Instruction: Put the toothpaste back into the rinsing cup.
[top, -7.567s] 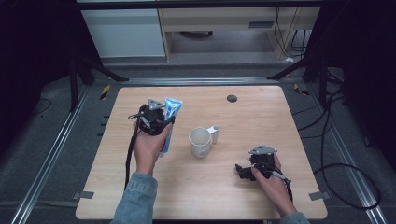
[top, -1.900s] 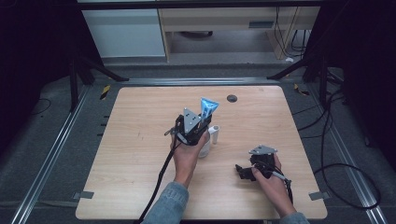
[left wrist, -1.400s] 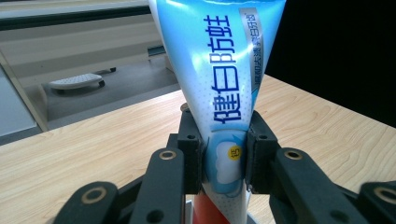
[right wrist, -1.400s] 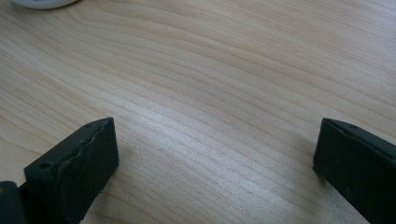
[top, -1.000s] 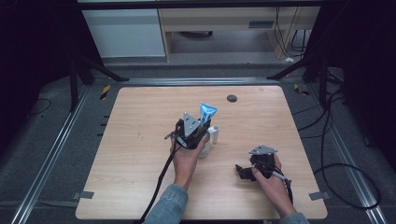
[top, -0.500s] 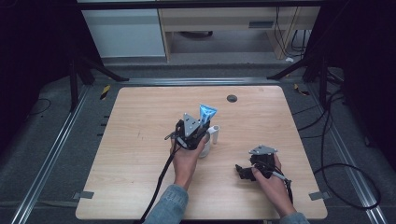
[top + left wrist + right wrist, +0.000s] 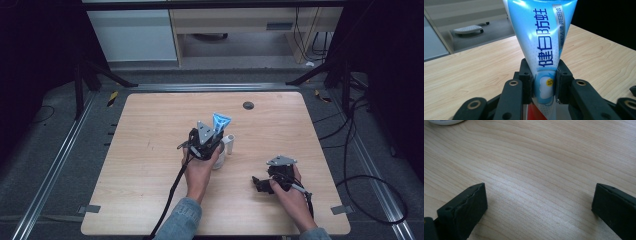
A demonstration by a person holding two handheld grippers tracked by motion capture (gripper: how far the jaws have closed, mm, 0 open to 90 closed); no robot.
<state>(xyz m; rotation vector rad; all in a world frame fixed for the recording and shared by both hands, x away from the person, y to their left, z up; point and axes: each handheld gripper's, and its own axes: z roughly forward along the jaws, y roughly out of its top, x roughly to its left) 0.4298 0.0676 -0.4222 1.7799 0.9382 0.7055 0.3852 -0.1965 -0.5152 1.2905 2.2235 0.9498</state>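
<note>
Near the middle of the wooden table (image 7: 150, 150), the left gripper (image 7: 207, 141) is clamped on a blue toothpaste tube (image 7: 541, 42) held upright over a white mug (image 7: 226, 145). Its label carries blue Chinese characters reading 健白防蛀; the smaller writing on the silver stripe is too blurred to read. At lower right, the right gripper (image 7: 539, 212) rests with its 2 jaws wide apart over bare wood.

L gripper (image 7: 214, 136): clamped, upright | R gripper (image 7: 260, 184): jaws wide, low
</note>
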